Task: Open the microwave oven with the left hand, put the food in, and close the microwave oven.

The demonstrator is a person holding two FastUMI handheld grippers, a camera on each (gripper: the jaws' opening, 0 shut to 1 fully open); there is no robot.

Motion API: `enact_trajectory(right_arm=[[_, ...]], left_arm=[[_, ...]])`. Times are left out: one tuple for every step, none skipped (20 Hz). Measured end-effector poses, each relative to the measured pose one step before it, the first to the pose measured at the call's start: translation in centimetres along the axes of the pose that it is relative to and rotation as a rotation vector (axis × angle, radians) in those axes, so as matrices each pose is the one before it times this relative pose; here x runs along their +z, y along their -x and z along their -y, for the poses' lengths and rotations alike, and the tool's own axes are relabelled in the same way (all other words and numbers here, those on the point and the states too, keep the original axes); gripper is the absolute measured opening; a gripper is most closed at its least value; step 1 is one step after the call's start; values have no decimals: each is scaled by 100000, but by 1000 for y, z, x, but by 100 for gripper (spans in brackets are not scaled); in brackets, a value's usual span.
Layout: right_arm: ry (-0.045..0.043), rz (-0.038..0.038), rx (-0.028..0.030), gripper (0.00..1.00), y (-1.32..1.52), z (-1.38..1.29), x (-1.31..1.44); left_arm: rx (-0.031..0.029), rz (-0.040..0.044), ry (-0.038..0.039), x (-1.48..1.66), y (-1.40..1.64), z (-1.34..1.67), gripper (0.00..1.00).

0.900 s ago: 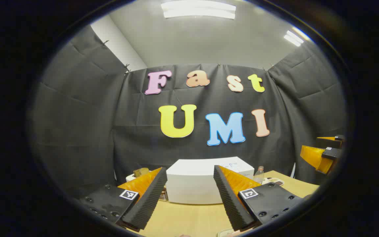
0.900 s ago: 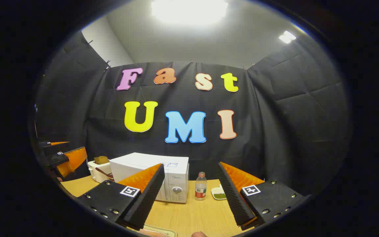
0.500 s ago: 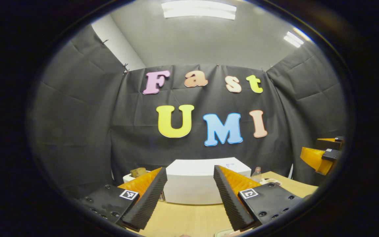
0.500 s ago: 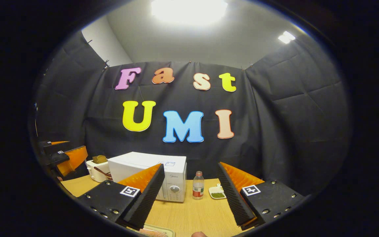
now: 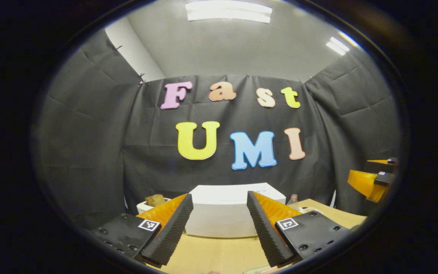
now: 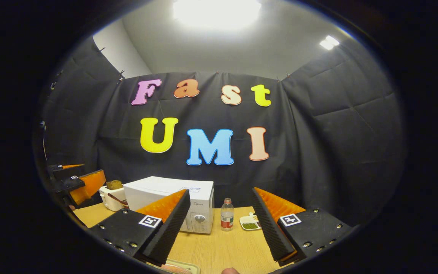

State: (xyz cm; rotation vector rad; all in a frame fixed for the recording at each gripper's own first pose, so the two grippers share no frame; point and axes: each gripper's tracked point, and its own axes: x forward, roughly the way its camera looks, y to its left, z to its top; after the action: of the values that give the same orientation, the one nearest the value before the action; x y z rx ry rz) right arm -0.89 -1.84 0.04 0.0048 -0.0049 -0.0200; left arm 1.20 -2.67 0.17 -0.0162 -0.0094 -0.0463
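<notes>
Here both tools, left [image 5: 219, 203] and right [image 6: 219, 199], gape empty; microwave [image 6: 173, 198] door seemingly closed

Each gripper, left gripper [image 5: 219, 228] and right gripper [image 6: 219, 226], has ridged wedge jaws on black screwed blocks bearing small square black-and-white markers.

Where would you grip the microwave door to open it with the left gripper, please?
Probably the door's right edge, beside the knob panel on the microwave, approached from the front with the open left gripper. The panel sits at the front's right end, so the door likely swings from the left. A finger of the right gripper hides most of the door.
</notes>
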Motion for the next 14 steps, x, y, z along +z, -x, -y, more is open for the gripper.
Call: enact_trajectory(right_arm=[[529, 343, -44, 97, 135, 133, 82], [536, 222, -129, 96, 163, 173, -13], [74, 281, -177, 96, 129, 151, 59], [-407, 329, -258, 97, 190, 190, 32], [-324, -30, -227, 96, 134, 162, -37], [346, -491, -536, 97, 122, 194, -243], [895, -558, -653, 97, 123, 398, -114], [946, -42, -710, 97, 264, 418, 19], [751, 175, -1013, 97, 178, 436, 161], [524, 7, -1128, 97, 265, 487, 3], [304, -246, -1070, 97, 74, 444, -11], [273, -388, -1395, 97, 218, 575, -92], [229, -266, -1126, 97, 144, 412, 29], [361, -131, -1252, 97, 223, 457, -12]], left_arm=[[-566, 155, 608, 30, -412, 291, 94], [-639, 247, 865, -38, -620, 253, 95], [-831, 136, 931, 0, -645, 306, 95], [-176, -21, 413, -201, -564, 148, 95], [-349, 96, 283, -33, -730, 28, 95], [-624, 82, 328, -212, -672, 258, 94], [-877, -124, 428, -203, -633, 299, 94], [-1039, -13, 483, -228, -686, 381, 94], [-998, -87, 373, -110, -729, 381, 94], [-1045, -139, 222, -343, -799, 550, 94], [-833, -157, -59, -280, -772, 422, 94], [-895, -381, -159, -513, -701, 514, 95], [-1074, -334, -57, -422, -746, 625, 95], [-1310, -152, 193, -291, -850, 690, 95]])
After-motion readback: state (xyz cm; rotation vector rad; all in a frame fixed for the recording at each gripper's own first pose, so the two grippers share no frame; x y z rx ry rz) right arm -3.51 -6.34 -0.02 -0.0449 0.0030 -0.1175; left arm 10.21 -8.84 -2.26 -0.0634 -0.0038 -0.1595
